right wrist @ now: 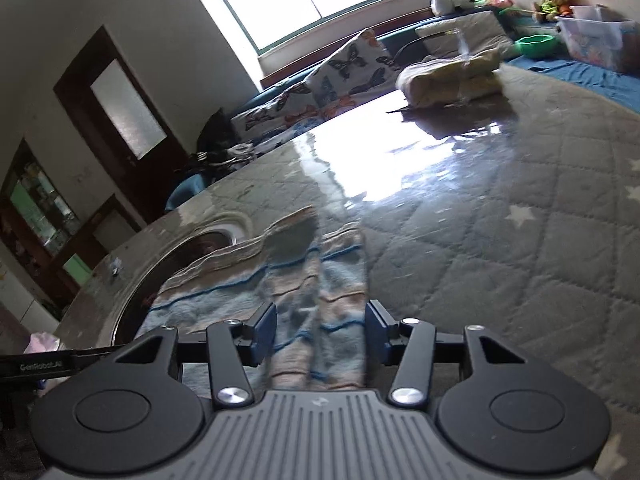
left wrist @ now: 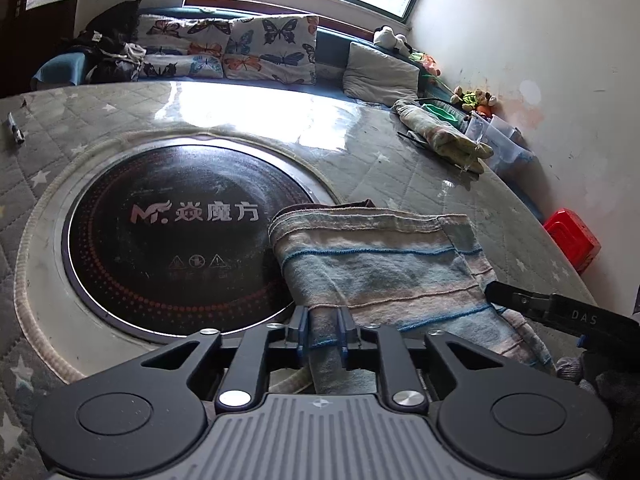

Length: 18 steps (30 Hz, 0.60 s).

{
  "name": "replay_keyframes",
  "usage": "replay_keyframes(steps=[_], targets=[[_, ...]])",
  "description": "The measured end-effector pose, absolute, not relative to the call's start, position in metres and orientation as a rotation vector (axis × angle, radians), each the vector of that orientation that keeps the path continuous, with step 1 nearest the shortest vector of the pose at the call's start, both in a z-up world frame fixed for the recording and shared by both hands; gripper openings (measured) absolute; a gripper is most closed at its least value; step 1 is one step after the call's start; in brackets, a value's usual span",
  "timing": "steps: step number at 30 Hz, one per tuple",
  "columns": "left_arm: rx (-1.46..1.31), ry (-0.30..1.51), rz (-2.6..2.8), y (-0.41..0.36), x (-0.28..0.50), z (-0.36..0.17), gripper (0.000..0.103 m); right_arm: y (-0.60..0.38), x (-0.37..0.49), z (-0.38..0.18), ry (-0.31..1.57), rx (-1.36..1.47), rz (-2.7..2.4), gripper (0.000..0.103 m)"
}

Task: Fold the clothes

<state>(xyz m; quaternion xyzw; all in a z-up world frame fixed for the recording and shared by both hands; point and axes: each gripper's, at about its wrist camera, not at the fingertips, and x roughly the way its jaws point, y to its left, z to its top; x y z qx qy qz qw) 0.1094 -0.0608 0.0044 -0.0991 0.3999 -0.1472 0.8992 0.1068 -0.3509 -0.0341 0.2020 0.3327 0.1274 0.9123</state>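
Left gripper (left wrist: 323, 330) pinches striped cloth (left wrist: 384, 264) edge; right gripper (right wrist: 320, 330) jaws apart.

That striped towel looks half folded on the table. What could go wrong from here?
1. Only the left gripper pinches the striped towel; the right gripper is open around it, so a pull could drag the fold crooked.
2. The towel lies partly over the black cooktop set in the table; if that is hot, the cloth might scorch.
3. The table cover looks glossy, so the towel may slide instead of creasing.
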Motion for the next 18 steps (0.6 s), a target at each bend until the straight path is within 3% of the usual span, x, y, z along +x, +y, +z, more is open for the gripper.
replay_keyframes(steps=[1,3,5,10,18], targets=[[-0.204,0.833,-0.303,-0.061,0.111,0.003,0.022,-0.348,0.107,-0.034,0.688,0.414,0.272,0.049],[-0.197,0.835,-0.308,-0.064,0.112,0.002,0.02,-0.343,0.109,-0.034,0.698,0.4,0.283,0.032],[-0.187,0.833,-0.315,-0.066,0.112,0.002,0.02,-0.341,0.108,-0.036,0.702,0.41,0.29,0.023],[-0.187,0.809,-0.324,-0.066,0.111,0.008,0.008,-0.339,0.1,-0.029,0.677,0.424,0.295,0.015],[-0.134,0.701,-0.377,-0.083,0.111,0.045,0.006,-0.341,0.08,0.014,0.543,0.379,0.292,0.008]])
